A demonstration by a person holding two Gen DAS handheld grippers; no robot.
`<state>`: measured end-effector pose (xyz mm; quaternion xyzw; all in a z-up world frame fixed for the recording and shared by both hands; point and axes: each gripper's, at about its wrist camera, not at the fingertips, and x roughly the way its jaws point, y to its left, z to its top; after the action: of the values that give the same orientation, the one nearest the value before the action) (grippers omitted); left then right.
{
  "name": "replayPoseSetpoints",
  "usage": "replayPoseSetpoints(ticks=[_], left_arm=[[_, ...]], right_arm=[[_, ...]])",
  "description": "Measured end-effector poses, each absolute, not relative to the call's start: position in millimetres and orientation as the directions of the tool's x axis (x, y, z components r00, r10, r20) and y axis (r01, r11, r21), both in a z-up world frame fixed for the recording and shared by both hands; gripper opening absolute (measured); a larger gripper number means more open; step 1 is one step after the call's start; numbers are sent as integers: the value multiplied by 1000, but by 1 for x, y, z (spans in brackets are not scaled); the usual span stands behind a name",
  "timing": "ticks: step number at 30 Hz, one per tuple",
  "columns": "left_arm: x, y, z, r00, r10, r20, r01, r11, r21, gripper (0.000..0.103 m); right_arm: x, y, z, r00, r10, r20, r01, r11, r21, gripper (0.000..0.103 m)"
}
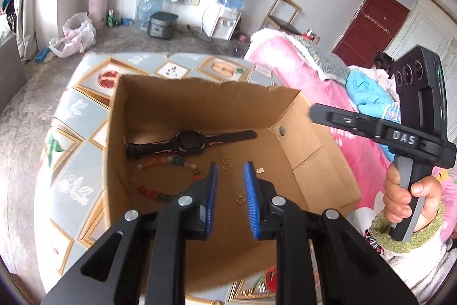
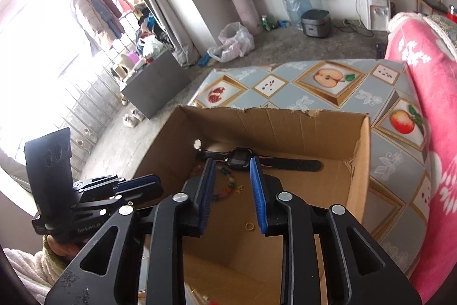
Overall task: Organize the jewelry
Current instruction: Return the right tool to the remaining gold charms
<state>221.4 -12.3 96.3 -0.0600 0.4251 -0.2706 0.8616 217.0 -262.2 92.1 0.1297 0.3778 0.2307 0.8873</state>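
table (image 1: 71, 116) with fruit-print cloth, cardboard box (image 1: 200, 102) on it, top open. on the box floor, from the left in the left wrist view: bead bracelet (image 1: 160, 176) in a loose loop, partly hidden by the left gripper's finger; black watch (image 1: 188, 143) laid flat beyond it, strap stretched across near the far wall; small gold butterfly charm (image 1: 226, 163) just past the beads; a small pendant (image 1: 260, 170) to its right; gold ring (image 1: 240, 199) nearer, alone on bare cardboard. left gripper (image 1: 230, 179) above the box, blue pads apart, nothing between them; the ring shows in the gap close to the right pad. further right, the right gripper (image 1: 320, 112) is seen side-on, held in a hand (image 1: 408, 199) over the box's right wall; pink quilt (image 1: 300, 70) behind. right wrist view: right gripper (image 2: 232, 176) also above the box, pads spread and empty, watch (image 2: 240, 157) at the tips, ring (image 2: 249, 226) below in the gap. left gripper (image 2: 137, 185) at that view's left edge.
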Motion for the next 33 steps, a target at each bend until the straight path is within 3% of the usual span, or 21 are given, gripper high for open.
replayPoseSetpoints(ticks=[5, 10, 13, 17, 27, 33], left_arm=[[176, 16, 120, 587, -488, -646, 445, 861, -245, 41], [129, 45, 126, 663, -401, -632, 420, 898, -129, 63], [110, 55, 118, 666, -370, -648, 394, 912, -116, 69], [92, 56, 92, 629, -363, -688, 388, 913, -126, 73], [79, 11, 6, 545, -273, -793, 429, 903, -16, 73], [83, 1, -9, 541, -260, -800, 448, 894, 13, 73]], right_arm=[[157, -271, 112, 668, 535, -516, -372, 842, 392, 50], [99, -277, 110, 680, 572, -459, -413, 816, 405, 54], [70, -281, 100, 687, 583, -433, -414, 804, 426, 56], [50, -276, 75, 672, 582, -458, -380, 802, 461, 56], [66, -228, 3, 537, 541, -647, -322, 840, 436, 54], [85, -187, -31, 454, 471, -756, -310, 879, 361, 34]])
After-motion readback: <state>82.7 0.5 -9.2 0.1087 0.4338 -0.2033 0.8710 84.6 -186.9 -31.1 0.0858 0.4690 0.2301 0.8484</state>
